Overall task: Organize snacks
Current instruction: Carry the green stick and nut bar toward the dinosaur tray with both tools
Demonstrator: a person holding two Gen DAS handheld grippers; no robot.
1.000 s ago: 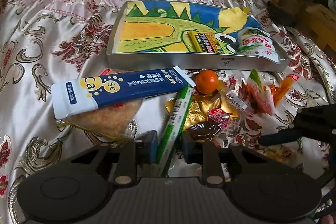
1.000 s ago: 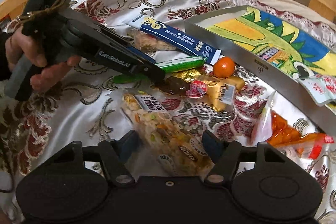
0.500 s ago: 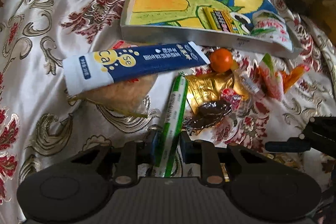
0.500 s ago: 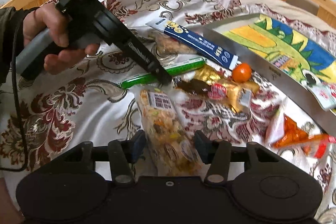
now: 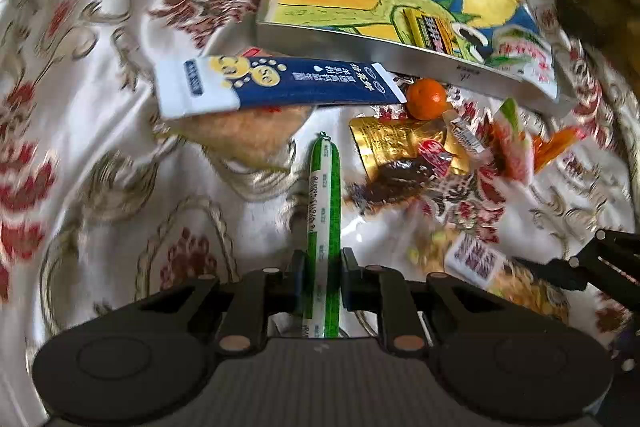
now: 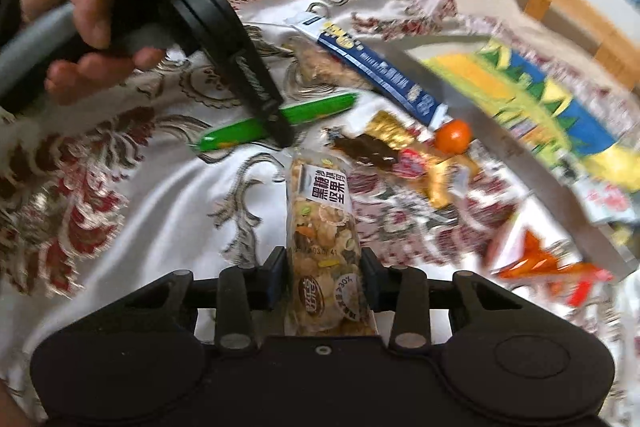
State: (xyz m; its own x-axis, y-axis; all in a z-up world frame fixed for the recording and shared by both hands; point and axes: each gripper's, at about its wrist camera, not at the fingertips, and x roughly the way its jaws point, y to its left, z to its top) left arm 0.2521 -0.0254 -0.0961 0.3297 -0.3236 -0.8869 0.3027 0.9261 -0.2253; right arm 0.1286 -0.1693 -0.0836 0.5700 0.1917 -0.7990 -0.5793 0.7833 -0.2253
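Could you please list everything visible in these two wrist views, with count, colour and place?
green stick snack: 1, green and white, between the left gripper's pads
nut bar: 1, clear wrapper, between the right gripper's pads
blue packet: 1, blue and white, on the bedspread before the tray
orange: 1, orange, beside the tray
gold wrapper: 1, gold, below the orange
tray: 1, metal, painted lining, at the back
bedspread: 1, white with red flowers
left gripper: 1, black, closing
right gripper: 1, black, closing
hand: 1, holding the left gripper

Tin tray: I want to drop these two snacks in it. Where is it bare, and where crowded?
The tin tray is bare across its left and middle, up to the yellow packet. Its right end holds that and a white pouch. The bedspread in front, around the tangerine, is crowded.
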